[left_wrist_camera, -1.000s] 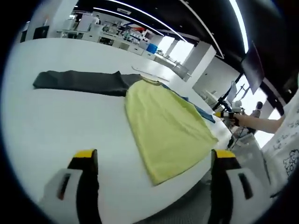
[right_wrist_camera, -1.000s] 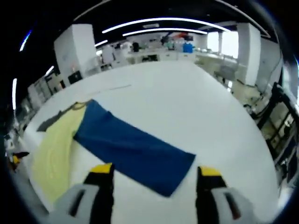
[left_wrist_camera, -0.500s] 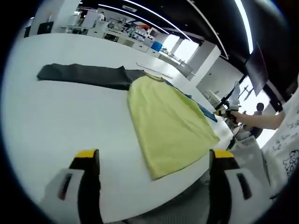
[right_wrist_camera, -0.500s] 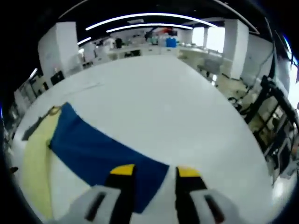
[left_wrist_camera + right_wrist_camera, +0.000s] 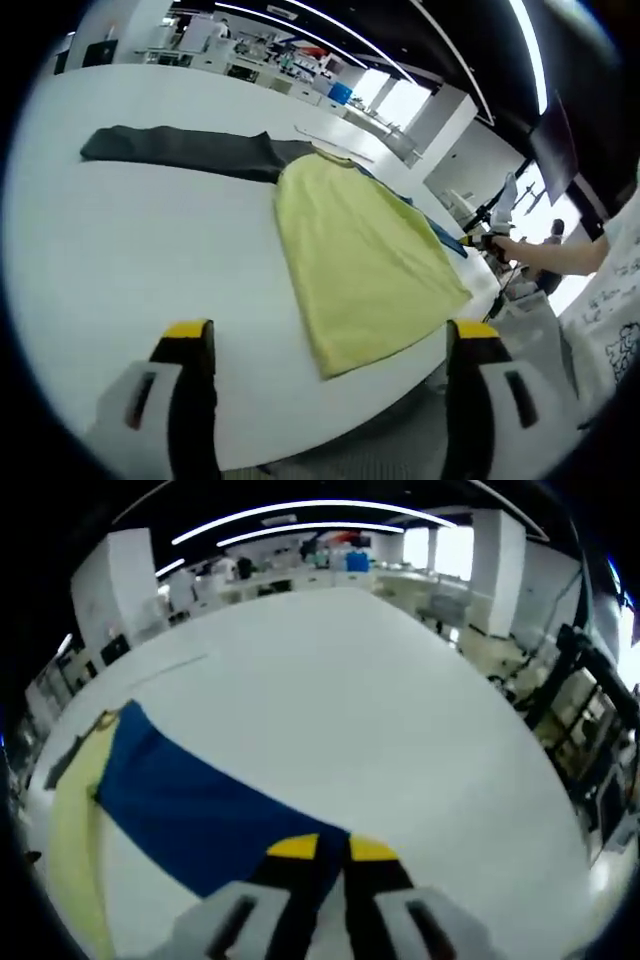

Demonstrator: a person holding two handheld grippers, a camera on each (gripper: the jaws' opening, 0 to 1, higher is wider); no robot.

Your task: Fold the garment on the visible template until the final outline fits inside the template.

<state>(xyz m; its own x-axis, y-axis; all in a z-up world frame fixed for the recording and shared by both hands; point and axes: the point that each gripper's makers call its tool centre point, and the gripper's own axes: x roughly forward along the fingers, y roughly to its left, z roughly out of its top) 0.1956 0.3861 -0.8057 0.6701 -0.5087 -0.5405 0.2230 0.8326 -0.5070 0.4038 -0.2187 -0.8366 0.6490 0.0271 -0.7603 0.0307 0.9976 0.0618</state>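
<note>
A long-sleeved garment lies flat on the white table (image 5: pixel 130 260). Its yellow body (image 5: pixel 360 250) is in the middle, a dark grey sleeve (image 5: pixel 180 150) stretches left and a blue sleeve (image 5: pixel 440 235) peeks out beyond it. My left gripper (image 5: pixel 332 331) is open and hovers short of the yellow hem. In the right gripper view the blue sleeve (image 5: pixel 190 810) runs from the yellow body (image 5: pixel 70 830) toward me. My right gripper (image 5: pixel 333 848) is shut on that sleeve's end. A person's hand holds the right gripper (image 5: pixel 478 241) at the table's far side.
The table's near edge (image 5: pixel 400 400) drops off just past the yellow hem. A person in a white printed shirt (image 5: pixel 615 300) stands at the right. A thin pale line (image 5: pixel 170 666) lies on the table beyond the collar. Benches with equipment (image 5: pixel 330 565) fill the back.
My right gripper moved onto the blue sleeve's end and its jaws went from wide apart to shut on it. The left gripper stayed open, its view shifting only slightly.
</note>
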